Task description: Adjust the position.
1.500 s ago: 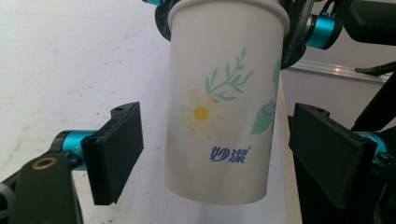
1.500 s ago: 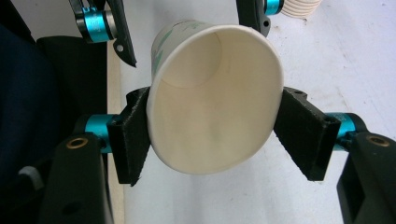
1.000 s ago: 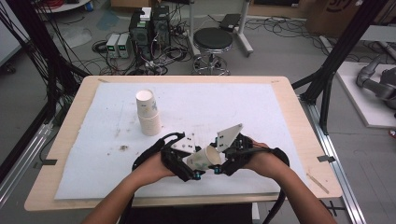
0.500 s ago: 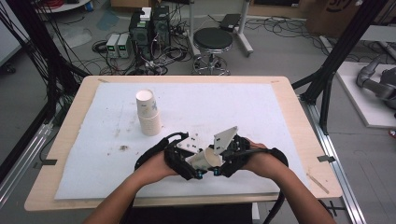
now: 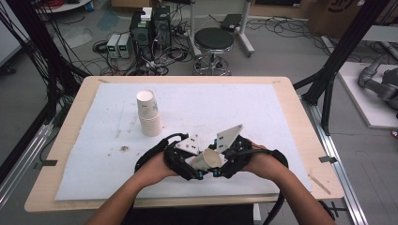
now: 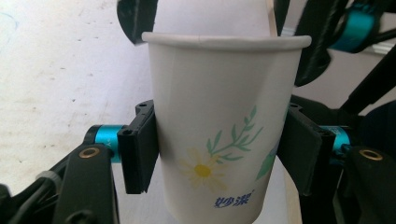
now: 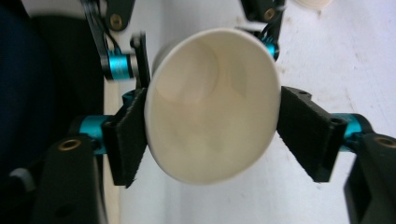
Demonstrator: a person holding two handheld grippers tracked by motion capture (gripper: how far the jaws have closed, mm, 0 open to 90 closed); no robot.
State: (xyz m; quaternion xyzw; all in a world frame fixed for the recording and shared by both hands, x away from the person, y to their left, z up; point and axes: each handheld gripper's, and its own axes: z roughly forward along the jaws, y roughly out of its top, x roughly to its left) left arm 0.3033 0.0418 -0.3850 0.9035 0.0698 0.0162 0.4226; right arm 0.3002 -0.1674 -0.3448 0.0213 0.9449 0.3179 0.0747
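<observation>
A white paper cup [image 5: 207, 160] with a daisy print lies on its side between my two hands, just above the mat near the front edge. My left gripper [image 6: 219, 154] is shut on the paper cup [image 6: 219, 116]; its jaws have just been closing and both pads press the cup's wall. My right gripper [image 7: 210, 140] faces the cup's open mouth [image 7: 212, 102]. Its jaws have just been opening and now stand around the rim, the left pad [image 7: 128, 140] against it, the right pad [image 7: 306, 135] beside it. In the high view, left gripper [image 5: 193, 168] and right gripper [image 5: 219, 165] meet at the cup.
A stack of paper cups [image 5: 149, 113] stands upright at the back left of the white mat [image 5: 281, 117]. Small dark crumbs [image 5: 124, 148] dot the mat at the left. Beyond the wooden table [image 5: 300, 108] stand a stool [image 5: 213, 40] and cabled equipment.
Both hands and the cup stay in the same spot near the front edge. The jaw movement is too small to make out in the high view.
</observation>
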